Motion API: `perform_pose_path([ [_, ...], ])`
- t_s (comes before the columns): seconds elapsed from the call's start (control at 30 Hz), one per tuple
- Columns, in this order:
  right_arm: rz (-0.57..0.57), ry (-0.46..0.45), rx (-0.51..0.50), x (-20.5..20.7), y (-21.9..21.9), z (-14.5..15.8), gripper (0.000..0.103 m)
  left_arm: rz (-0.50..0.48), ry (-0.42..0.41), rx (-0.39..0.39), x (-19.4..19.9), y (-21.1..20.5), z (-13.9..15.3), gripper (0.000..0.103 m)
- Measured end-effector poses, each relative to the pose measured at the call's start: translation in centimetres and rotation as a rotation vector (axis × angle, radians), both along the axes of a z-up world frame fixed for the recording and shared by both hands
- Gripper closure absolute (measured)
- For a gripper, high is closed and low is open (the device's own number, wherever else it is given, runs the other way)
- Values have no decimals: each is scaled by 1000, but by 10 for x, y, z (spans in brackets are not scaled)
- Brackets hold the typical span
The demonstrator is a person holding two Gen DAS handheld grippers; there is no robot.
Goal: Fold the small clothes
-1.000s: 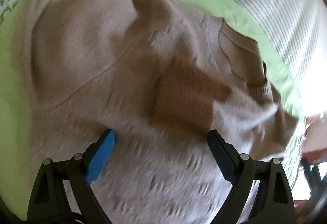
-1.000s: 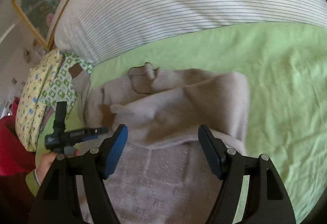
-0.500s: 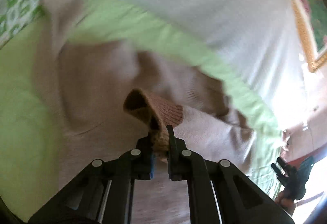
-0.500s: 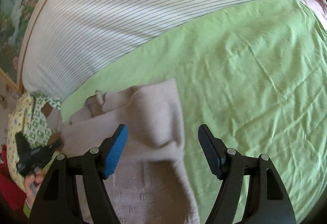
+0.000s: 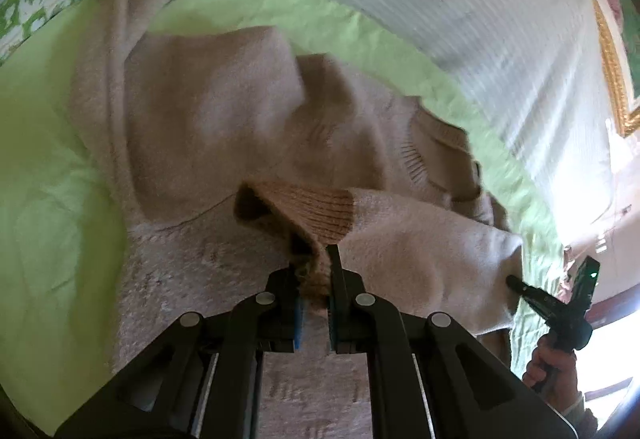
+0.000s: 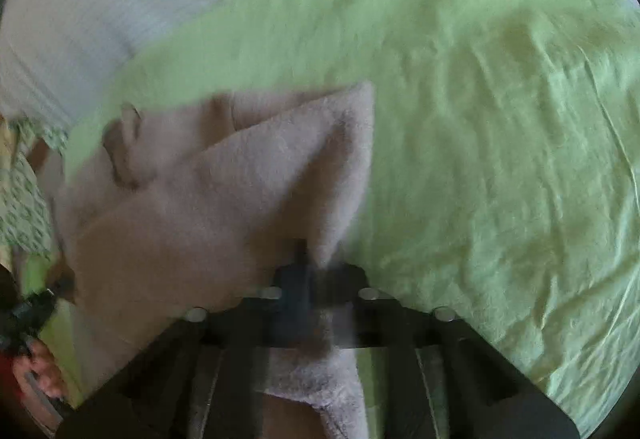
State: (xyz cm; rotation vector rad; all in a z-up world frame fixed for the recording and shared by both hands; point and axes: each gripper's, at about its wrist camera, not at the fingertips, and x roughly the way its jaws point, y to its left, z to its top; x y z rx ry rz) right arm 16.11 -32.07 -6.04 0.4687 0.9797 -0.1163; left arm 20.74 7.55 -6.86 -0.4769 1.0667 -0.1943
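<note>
Beige sweater (image 5: 224, 127): our left gripper (image 5: 316, 279) still pinches its cuff (image 5: 312, 207); our right gripper (image 6: 316, 279), wide earlier, now clamps the sweater's edge.

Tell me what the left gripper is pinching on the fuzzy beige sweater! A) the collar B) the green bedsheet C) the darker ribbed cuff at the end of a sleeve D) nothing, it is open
C: in the left wrist view the left gripper has its jaws closed on the darker brown ribbed cuff of the fuzzy beige knit sweater, which lies on the light green bedsheet.
</note>
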Motion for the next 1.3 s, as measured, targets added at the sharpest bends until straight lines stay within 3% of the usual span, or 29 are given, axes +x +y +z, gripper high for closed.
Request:
perform_pose_path([
  [0.13, -72, -50, -24, -15, -26, 25, 96, -74, -34, 15, 7, -23, 3, 95],
  [0.37, -87, 51, -32, -10, -26, -8, 94, -112, 6, 125, 16, -25, -32, 94],
  [0.5, -150, 47, -35, -20, -22, 0, 76, -141, -3, 152, 8, -20, -30, 92],
  [0.63, -170, -17, -16, -40, -14, 20, 65, -130, 10, 147, -5, -5, -24, 79],
  [0.77, -151, -94, 26, -63, 4, 44, 63, -55, -15, 114, -13, 28, -1, 72],
  [0.9, -80, -124, 39, -66, 42, 58, 61, 61, -28, 99, -1, 74, 21, 47],
  [0.97, -45, -129, 45, -65, 57, 61, 60, 133, -20, 110, 14, 99, 28, 43],
  [1.03, -10, -124, 65, -65, 70, 59, 60, 207, -3, 127, 28, 123, 33, 27],
  [1.3, 67, -76, 77, -73, 105, 51, 60, 434, 41, 141, 102, 205, 39, 26],
])
